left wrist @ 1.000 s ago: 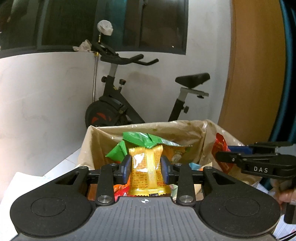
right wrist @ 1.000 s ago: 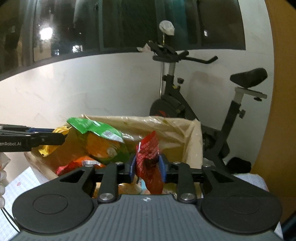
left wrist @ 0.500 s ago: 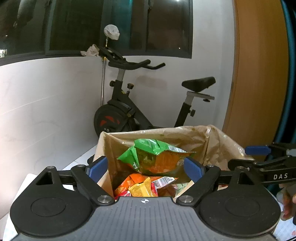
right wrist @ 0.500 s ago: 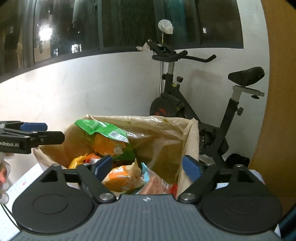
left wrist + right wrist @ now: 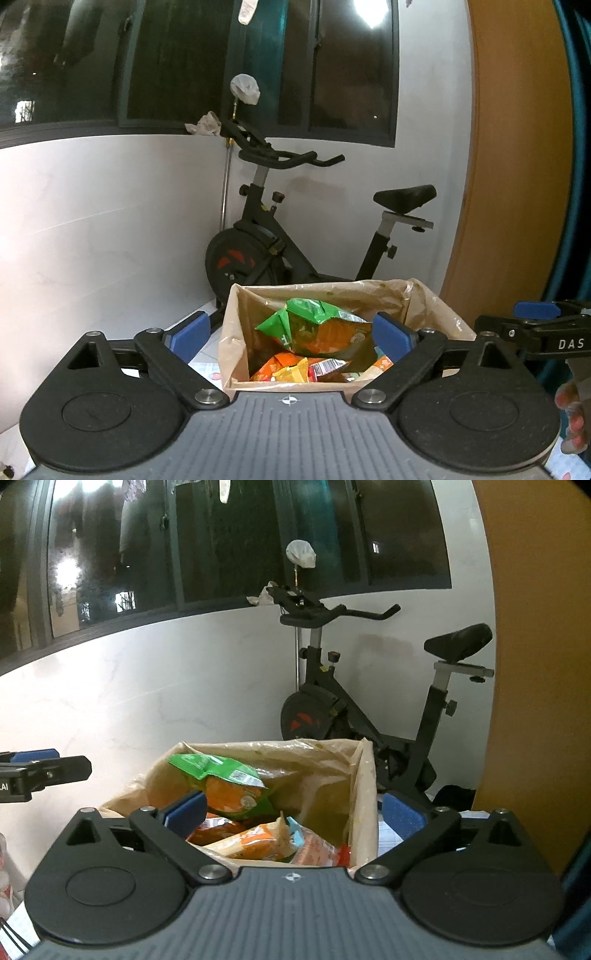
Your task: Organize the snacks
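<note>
- Both the left gripper (image 5: 288, 334) and the right gripper (image 5: 291, 814) have just been opening; their jaws stand wide with nothing between them.
- The snacks lie in the lined box (image 5: 236, 321), the green-and-orange chip bag (image 5: 314, 332) on top.
- Risk: that bag leans high against the liner and could slide or spill if a returning finger nudges it.
- Lower packets are half buried and their labels are unreadable; the table is mostly hidden.

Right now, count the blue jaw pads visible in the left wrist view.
3: two on the left gripper, either side of the lined box, and one on the right gripper at the right edge; its other pad is hidden.
</note>
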### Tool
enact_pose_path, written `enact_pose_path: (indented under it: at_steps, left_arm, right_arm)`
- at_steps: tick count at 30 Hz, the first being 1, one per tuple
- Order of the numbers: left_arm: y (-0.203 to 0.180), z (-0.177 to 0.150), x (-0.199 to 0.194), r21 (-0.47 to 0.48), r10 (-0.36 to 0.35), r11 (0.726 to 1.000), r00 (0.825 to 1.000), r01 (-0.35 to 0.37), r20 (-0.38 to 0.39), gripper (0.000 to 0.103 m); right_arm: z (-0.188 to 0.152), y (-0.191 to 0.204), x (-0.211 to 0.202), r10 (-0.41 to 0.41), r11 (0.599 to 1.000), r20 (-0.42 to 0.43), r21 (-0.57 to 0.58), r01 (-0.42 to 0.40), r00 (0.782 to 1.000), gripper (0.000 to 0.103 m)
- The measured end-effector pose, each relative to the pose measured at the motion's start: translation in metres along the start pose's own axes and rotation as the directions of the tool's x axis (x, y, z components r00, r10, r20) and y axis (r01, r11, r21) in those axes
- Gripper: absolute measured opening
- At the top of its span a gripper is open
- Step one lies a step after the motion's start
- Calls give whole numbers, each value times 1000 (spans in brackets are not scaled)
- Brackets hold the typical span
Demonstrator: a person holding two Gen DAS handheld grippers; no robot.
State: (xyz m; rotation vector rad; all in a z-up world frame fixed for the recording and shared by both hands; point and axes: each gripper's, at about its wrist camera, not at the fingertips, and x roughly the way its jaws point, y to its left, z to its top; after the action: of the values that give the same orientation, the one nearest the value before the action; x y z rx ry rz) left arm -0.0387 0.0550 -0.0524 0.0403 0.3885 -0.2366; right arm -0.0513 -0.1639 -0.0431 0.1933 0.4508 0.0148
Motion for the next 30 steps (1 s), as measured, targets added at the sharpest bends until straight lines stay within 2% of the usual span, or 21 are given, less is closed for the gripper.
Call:
enact_pose_path:
  at_steps: [3,7,12,18,30]
  left_arm:
    - [-2,2,-11,1,5,1000,1000,-5,-7,96]
    - [-4,2,-26,-2,28,1000,1000,-27,7,96]
    - [-8,0,-43,-11,33,999,999,-33,3,96]
    - [-11,-5,-60,-11,62,998,997,-61,42,96]
    - [-13,-8,-61,-27,91,996,995,-90,30,96]
  right_arm:
    - [4,6,-16,12,1000,21,9,-12,1000,103]
    - [7,20,-41,-22,1000,38,-9,22,999,103]
    - [7,28,-62,5,1000,58,5,-6,998,103]
    - [6,34,-70,-16,1000,52,-8,16,999,103]
    - [0,26,-69,-24,999,25,29,24,999,103]
